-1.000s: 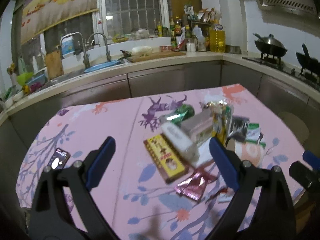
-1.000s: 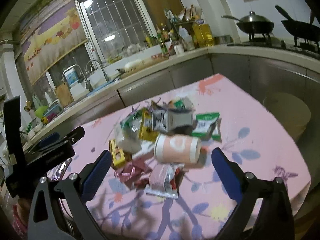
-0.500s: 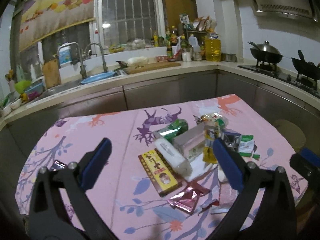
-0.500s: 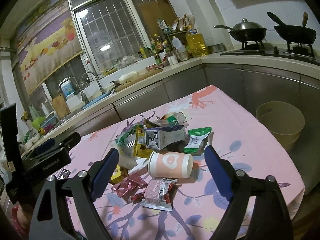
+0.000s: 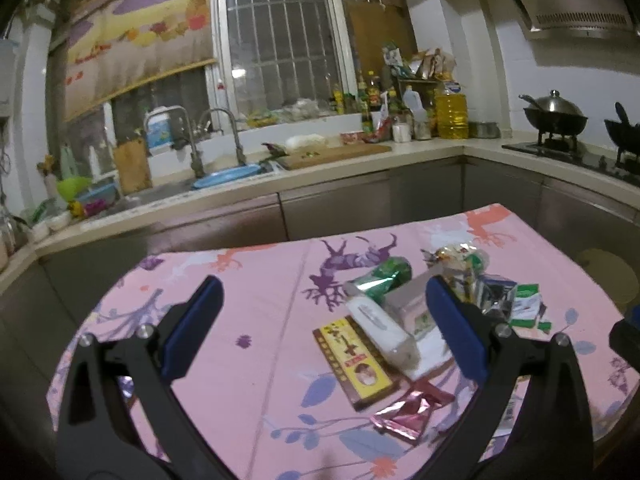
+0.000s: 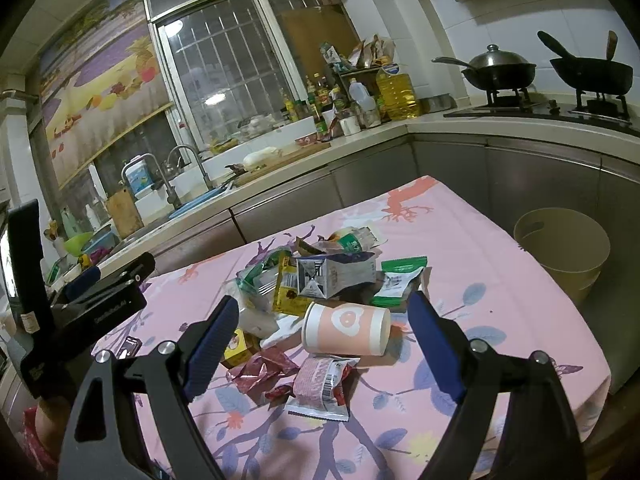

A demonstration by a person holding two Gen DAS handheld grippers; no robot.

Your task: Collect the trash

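Above the pink floral tablecloth (image 5: 260, 320), the left gripper (image 5: 324, 328) hangs with its blue-padded jaws spread wide and nothing between them. Compared with a second ago it has risen and pulled back, so the trash pile sits lower and farther toward 3 o'clock, and the phone once visible at 8 o'clock is now hidden behind the left finger. Just past its right finger (image 5: 456, 328) lie a white tube (image 5: 380, 330), a yellow and brown box (image 5: 354, 362) with red characters too small to read, a green foil wrapper (image 5: 382, 278) and, at 5 o'clock, a crumpled pink foil packet (image 5: 404, 414).

From the right wrist view, the right gripper (image 6: 324, 344) is also wide open and empty; it too has backed away, so the pile looks smaller than before. Between its fingers a peach paper cup (image 6: 346, 330) with a white heart lies on its side. Touching it at 6 o'clock is a red and white packet (image 6: 320, 386) with a barcode. Behind the cup are a flattened milk carton (image 6: 332, 274) and a green sachet (image 6: 396, 278), print unreadable. At 3 o'clock, off the table, stands a beige bin (image 6: 560, 256). At 9 o'clock the other gripper's body bears small white lettering, illegible.
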